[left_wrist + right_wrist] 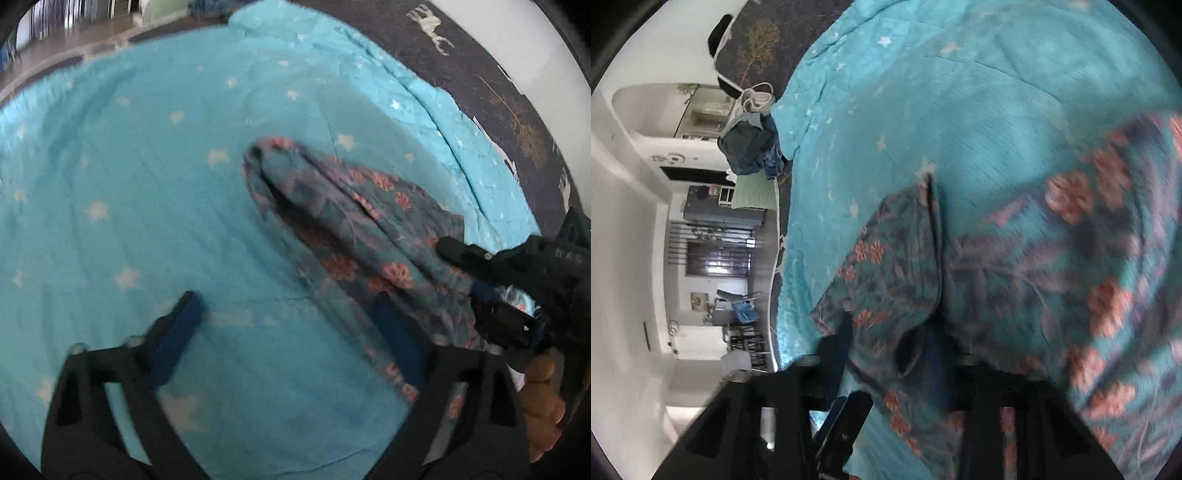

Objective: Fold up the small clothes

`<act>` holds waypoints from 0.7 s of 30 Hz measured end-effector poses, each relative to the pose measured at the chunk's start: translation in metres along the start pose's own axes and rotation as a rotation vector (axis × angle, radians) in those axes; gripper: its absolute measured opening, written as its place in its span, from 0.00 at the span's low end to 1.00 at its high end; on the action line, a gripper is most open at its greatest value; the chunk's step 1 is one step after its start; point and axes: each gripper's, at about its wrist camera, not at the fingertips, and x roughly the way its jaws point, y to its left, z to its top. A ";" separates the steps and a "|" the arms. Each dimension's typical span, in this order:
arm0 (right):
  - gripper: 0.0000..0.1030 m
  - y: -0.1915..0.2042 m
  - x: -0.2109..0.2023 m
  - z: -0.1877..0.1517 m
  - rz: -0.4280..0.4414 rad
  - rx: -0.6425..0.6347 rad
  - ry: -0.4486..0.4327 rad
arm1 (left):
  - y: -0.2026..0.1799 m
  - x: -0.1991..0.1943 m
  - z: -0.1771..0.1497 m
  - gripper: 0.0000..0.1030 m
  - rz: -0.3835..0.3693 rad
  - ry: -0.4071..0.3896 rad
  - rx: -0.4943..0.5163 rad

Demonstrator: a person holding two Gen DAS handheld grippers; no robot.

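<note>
Floral garment (354,229), long axis diagonal from right tongs (476,295)

A soft, matt woven cloth is seen in the garment (354,221), printed with coral flowers on dull teal and gathered into loose folds. The blanket (147,184) beneath is made of a thin, matt turquoise fabric, lightly creased and patterned with pale stars; a fine ribbed weave is shown in the right wrist view (997,110). A dark, flat cloth with printed trees and animals is laid under it as a sheet (491,85). The left gripper (291,325) is built of matt black plastic, with blue, rubbery-looking pads (177,332). The right gripper (476,291) is of the same black plastic.
</note>
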 end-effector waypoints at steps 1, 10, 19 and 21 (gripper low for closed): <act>0.07 0.003 0.003 0.003 -0.016 -0.017 0.003 | -0.003 0.000 -0.002 0.83 0.013 -0.019 0.003; 0.03 0.033 -0.101 -0.008 0.024 -0.235 -0.227 | -0.067 -0.051 -0.035 0.05 0.016 -0.209 0.304; 0.03 -0.017 -0.309 -0.061 -0.096 -0.387 -0.545 | -0.155 -0.082 -0.116 0.31 0.024 -0.323 0.763; 0.03 -0.039 -0.341 -0.084 -0.183 -0.414 -0.609 | -0.163 -0.081 -0.134 0.47 0.052 -0.341 0.839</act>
